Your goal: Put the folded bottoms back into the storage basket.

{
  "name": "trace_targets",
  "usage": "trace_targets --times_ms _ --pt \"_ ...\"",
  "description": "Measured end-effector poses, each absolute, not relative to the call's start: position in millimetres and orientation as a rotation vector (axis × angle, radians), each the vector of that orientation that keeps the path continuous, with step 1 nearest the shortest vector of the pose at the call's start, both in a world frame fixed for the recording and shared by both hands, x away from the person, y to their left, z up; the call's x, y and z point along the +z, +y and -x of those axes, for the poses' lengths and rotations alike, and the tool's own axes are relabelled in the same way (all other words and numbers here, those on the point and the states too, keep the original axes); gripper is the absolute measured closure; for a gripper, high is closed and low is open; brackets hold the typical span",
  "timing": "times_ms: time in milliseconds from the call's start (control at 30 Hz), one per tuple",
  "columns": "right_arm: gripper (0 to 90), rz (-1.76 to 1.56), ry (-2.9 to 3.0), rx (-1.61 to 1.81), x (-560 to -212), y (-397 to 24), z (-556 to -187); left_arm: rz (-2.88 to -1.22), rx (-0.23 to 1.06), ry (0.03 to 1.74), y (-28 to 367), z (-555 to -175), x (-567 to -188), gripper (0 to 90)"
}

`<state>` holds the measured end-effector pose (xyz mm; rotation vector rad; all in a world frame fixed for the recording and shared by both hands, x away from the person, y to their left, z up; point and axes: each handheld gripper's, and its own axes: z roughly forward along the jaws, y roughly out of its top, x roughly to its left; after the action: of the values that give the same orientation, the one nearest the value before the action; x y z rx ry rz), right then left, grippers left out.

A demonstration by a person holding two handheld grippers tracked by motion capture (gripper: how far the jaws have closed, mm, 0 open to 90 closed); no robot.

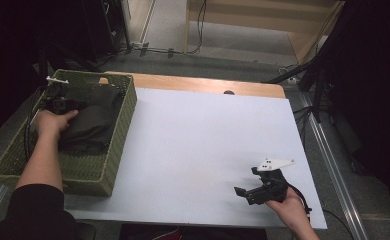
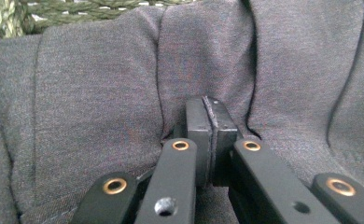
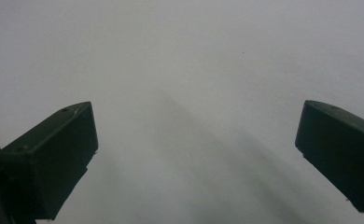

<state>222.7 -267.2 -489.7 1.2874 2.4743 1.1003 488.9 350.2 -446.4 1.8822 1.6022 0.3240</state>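
White-topped table (image 1: 198, 145): left gripper (image 2: 211, 122), jaws pressed together, pinches a fold of the dark grey garment (image 2: 101, 93) directly ahead in the green basket (image 1: 118, 135).

Locate the dark grey garment (image 1: 90, 117) at roughly the 10 o'clock position of the high view, inside the green woven basket (image 1: 120, 135) at the left edge of the table. You will see it lying bunched and folded, covering most of the basket floor, its upper edge near the far wall. In the left gripper view, the garment (image 2: 101, 93) shows a fine woven texture, with deep vertical folds and a stitched seam at 4 o'clock.
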Motion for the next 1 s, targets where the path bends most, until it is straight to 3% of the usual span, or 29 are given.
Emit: trace_targets --times_ms 467,700,800,867,933,1000 --pt "0.0 -1.293 2.484 1.097 -491.4 -266.0 -224.2 -1.959 0.304 1.594 335.4 -487.9 -442.7 87.2" --pt "0.0 -1.273 2.501 1.095 -492.1 -263.2 -224.0 -1.901 0.286 1.629 338.8 -491.2 -446.4 89.2" --pt "0.0 -1.276 2.500 1.112 -491.2 -263.4 -223.9 -1.885 0.231 1.623 337.8 -489.4 -439.9 77.8" --pt "0.0 -1.291 2.497 1.135 -491.4 -263.6 -224.7 -1.900 0.226 1.609 337.2 -487.5 -435.4 75.4" --pt "0.0 -1.296 2.497 1.136 -491.1 -263.3 -224.9 -1.875 0.180 1.600 337.1 -486.9 -431.5 62.9" --pt "0.0 -1.295 2.498 1.134 -490.8 -263.0 -224.6 -1.878 0.137 1.586 334.5 -485.9 -428.7 56.1"
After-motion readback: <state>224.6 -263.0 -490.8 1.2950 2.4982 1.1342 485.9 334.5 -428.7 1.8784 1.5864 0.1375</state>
